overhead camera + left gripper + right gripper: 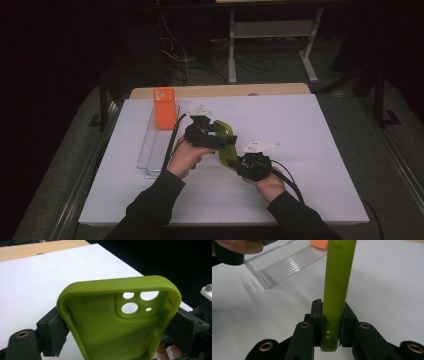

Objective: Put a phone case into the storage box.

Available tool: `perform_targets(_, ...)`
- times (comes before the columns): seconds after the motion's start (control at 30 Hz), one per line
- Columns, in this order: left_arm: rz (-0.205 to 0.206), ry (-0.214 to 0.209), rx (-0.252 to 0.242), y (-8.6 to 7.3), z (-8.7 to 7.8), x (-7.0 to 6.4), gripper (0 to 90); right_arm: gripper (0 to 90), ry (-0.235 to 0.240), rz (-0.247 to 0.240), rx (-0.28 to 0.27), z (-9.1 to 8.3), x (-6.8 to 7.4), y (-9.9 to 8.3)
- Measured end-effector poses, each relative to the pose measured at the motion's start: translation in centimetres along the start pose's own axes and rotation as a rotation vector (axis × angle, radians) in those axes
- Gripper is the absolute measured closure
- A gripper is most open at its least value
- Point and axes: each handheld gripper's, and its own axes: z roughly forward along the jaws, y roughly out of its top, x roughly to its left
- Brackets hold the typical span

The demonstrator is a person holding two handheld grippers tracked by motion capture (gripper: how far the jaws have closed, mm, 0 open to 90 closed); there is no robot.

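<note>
your sleeves come in at the bottom of the high view, and both hands meet over the middle of the white table (310, 150) with the green phone case (226, 142) held up between them, clear of the surface. your right gripper (331, 322) is clamped on the case's bottom end, its jaws squeezing the thin edge from both sides, so in the right gripper view the case stands straight up and away from you like a post. your left gripper (117, 322) is closed across the width of the case (120, 322), one jaw on each long side, near the end with the camera holes, hollow side facing its camera. so the long axis runs from your right gripper toward your left, tilting away toward the far left. the clear tray (159, 145) with the orange phone case (164, 108) standing at its far end lies just left of your left hand, so that hand is the nearer one, and the likely move carries the green case leftward.
</note>
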Motion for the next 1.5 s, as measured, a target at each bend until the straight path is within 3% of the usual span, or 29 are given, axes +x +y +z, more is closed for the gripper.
perform_targets(0.07,0.012,-0.005,0.01,0.2,0.0,-0.1,14.2,73.7,0.005,-0.015,0.001,0.0,0.0,0.1)
perform_targets(0.17,0.032,0.011,0.026,0.5,-0.1,-0.4,14.7,58.1,0.017,-0.045,0.008,0.0,0.3,0.1)
perform_targets(0.33,0.058,0.041,0.043,1.5,-1.0,-0.1,14.9,40.8,0.024,-0.051,0.033,-0.3,0.0,0.2)
perform_targets(0.47,0.068,0.083,0.047,2.5,-2.3,0.3,15.0,29.3,-0.031,-0.089,0.057,-0.8,-0.8,0.0)
perform_targets(0.63,0.068,0.133,0.034,3.7,-4.2,1.0,15.0,18.5,-0.031,-0.045,0.039,-1.8,-2.2,-0.3)
perform_targets(0.83,0.056,0.209,0.037,5.0,-6.5,2.3,15.1,5.4,-0.082,-0.065,0.044,-2.6,-3.6,-1.2)
perform_targets(1.0,0.047,0.272,0.042,5.8,-8.3,3.4,15.2,2.1,-0.072,-0.064,0.082,-3.4,-4.6,-2.1)
perform_targets(1.07,0.047,0.31,0.036,6.2,-8.9,3.9,15.2,2.1,-0.082,-0.072,0.087,-3.8,-4.8,-2.4)
perform_targets(1.23,0.027,0.405,0.033,7.0,-10.6,5.4,15.2,0.0,-0.056,-0.067,0.101,-4.6,-5.2,-2.9)
perform_targets(1.5,-0.05,0.549,0.051,7.4,-11.5,8.4,15.2,0.0,-0.038,-0.076,0.123,-5.4,-5.5,-3.8)
